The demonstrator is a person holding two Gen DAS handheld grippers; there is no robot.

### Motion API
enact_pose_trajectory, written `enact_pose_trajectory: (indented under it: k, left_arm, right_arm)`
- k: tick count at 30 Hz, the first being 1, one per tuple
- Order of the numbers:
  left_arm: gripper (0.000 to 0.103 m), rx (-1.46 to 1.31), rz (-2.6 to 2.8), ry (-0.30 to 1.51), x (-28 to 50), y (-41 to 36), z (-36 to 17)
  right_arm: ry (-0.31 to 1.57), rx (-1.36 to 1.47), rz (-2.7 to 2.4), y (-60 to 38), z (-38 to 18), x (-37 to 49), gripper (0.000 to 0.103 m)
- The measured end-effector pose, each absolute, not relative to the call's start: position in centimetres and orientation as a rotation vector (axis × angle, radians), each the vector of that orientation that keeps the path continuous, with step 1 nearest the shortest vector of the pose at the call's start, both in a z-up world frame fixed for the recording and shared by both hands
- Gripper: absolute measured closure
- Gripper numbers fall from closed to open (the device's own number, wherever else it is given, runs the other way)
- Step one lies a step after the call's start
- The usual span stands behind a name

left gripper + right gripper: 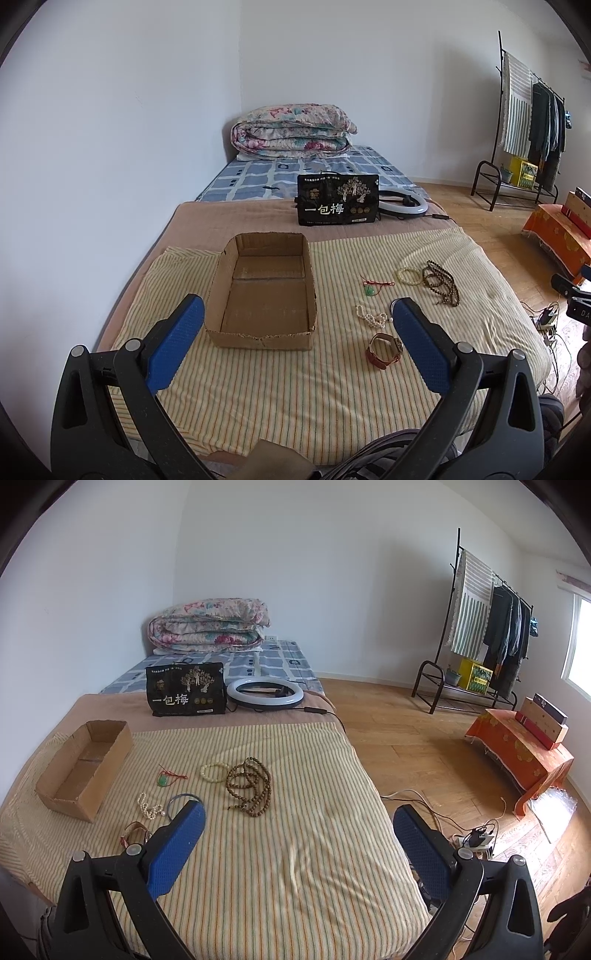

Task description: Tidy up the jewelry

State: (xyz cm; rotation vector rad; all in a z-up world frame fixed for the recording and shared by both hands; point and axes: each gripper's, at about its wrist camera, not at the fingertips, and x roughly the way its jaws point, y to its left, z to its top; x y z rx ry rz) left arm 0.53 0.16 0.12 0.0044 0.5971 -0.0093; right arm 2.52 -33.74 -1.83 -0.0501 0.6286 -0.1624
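An empty cardboard box (264,295) (86,768) lies on the striped blanket. Right of it lie a brown bead string (441,282) (249,784), a pale yellow bead bracelet (408,275) (213,771), a green pendant on red cord (371,290) (164,779), a pearl string (371,317) (147,806), a brown-strapped watch (384,350) (135,832) and a blue bangle (181,799). My left gripper (297,310) is open above the near blanket, empty. My right gripper (299,814) is open and empty, right of the jewelry.
A black printed bag (338,199) (186,690) and a ring light (266,692) lie behind the blanket, a folded quilt (291,131) at the bed's far end. The bed edge (373,794) drops to wood floor with cables. A clothes rack (480,627) stands at right.
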Motion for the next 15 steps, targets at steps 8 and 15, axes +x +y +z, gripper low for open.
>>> enact_pose_trajectory:
  k: [8, 15]
  left_arm:
    - [0.0, 0.0, -0.044, 0.665, 2.8, 0.1, -2.0]
    - [0.0, 0.01, -0.099, 0.705, 3.8, -1.5, -3.6]
  right_arm:
    - [0.631, -0.071, -0.152, -34.0, -1.5, 3.9, 0.0]
    - [0.634, -0.125, -0.146, -34.1, -1.8, 5.8, 0.0]
